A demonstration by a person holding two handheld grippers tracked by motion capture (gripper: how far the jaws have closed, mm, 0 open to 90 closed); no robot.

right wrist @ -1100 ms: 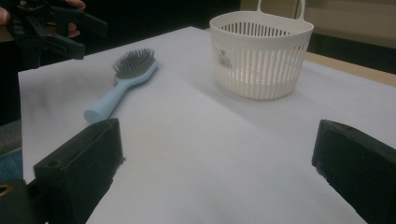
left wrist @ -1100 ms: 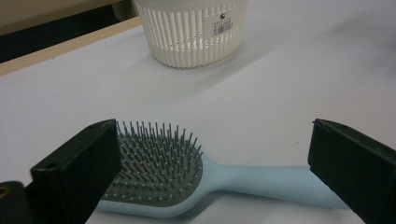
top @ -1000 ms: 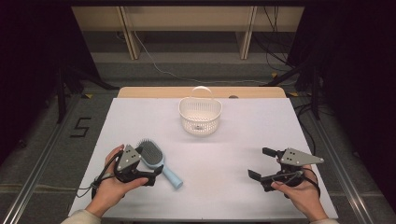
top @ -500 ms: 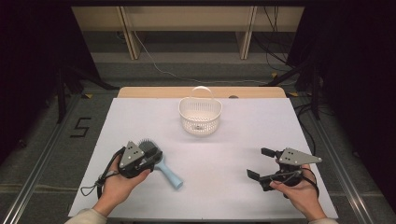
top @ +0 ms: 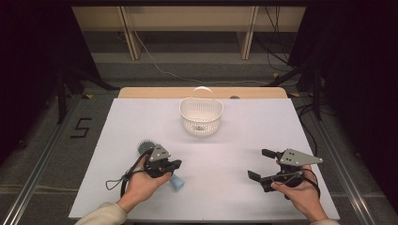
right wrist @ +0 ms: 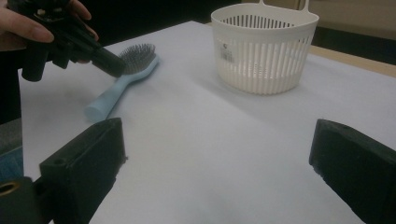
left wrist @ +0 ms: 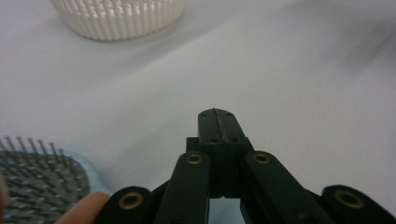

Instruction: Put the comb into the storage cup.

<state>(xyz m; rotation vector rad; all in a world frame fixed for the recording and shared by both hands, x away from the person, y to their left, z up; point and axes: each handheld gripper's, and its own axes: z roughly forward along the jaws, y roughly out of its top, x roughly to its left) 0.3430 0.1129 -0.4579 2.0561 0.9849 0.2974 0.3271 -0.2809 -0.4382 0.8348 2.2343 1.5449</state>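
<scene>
Your left gripper (top: 174,164) hovers above the light blue hairbrush (top: 146,146) with its jaws pressed together on nothing. The brush lies flat on the table (top: 234,140) toward the near left corner. Your right gripper (top: 259,165) is spread wide near the near right corner, well apart from the white basket (top: 201,115).

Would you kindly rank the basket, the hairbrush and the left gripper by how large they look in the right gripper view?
1. Basket: clearly the largest.
2. Hairbrush, from bristle head to handle end.
3. Left gripper, partly cut off at the frame's corner, so its rank against the hairbrush is unsure.
</scene>
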